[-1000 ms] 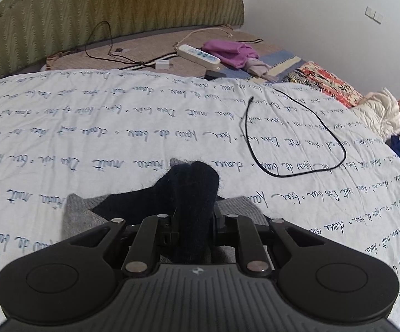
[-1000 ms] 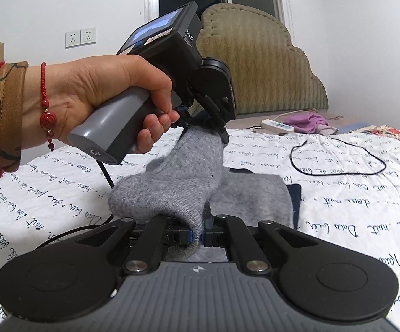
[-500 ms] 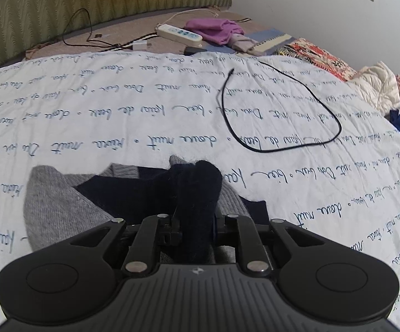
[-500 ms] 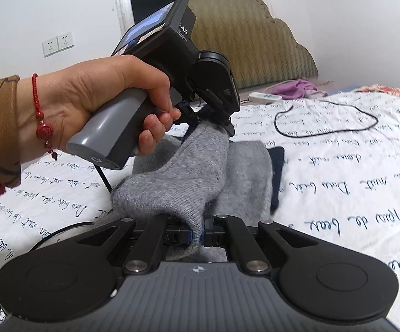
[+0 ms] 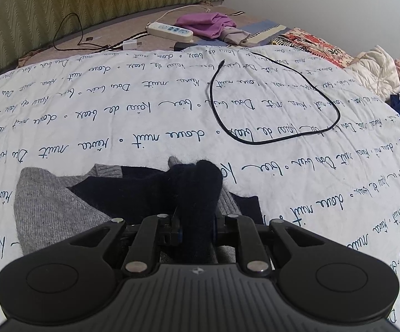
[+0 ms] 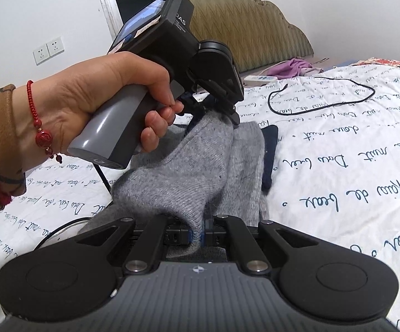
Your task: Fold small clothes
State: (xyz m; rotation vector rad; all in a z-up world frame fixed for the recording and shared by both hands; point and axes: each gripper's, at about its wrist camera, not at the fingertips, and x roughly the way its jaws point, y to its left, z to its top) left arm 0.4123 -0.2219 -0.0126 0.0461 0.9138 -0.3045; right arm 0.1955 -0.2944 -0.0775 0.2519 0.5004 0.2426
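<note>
A small knit garment, grey [image 5: 42, 199] with a navy part [image 5: 197, 185], lies partly on the white quilt [image 5: 117, 105]. My left gripper [image 5: 197, 229] is shut on a bunched navy fold that rises between its fingers. In the right wrist view my right gripper [image 6: 198, 235] is shut on a grey edge of the same garment [image 6: 177, 177]. The grey cloth stretches from there up to the left gripper [image 6: 213, 108], held by a hand [image 6: 94, 96] with a red bead bracelet. A navy edge [image 6: 270, 149] peeks out beside the grey on the quilt.
A black cable [image 5: 269, 141] loops on the quilt beyond the garment. A power strip [image 5: 169, 30] and purple cloth [image 5: 208, 23] lie near the padded headboard [image 5: 61, 0]. Piled clothes [image 5: 374, 69] sit at the bed's right edge.
Both grippers have sunk toward the quilt with the garment still held. More of the grey cloth now lies spread at the left in the left wrist view.
</note>
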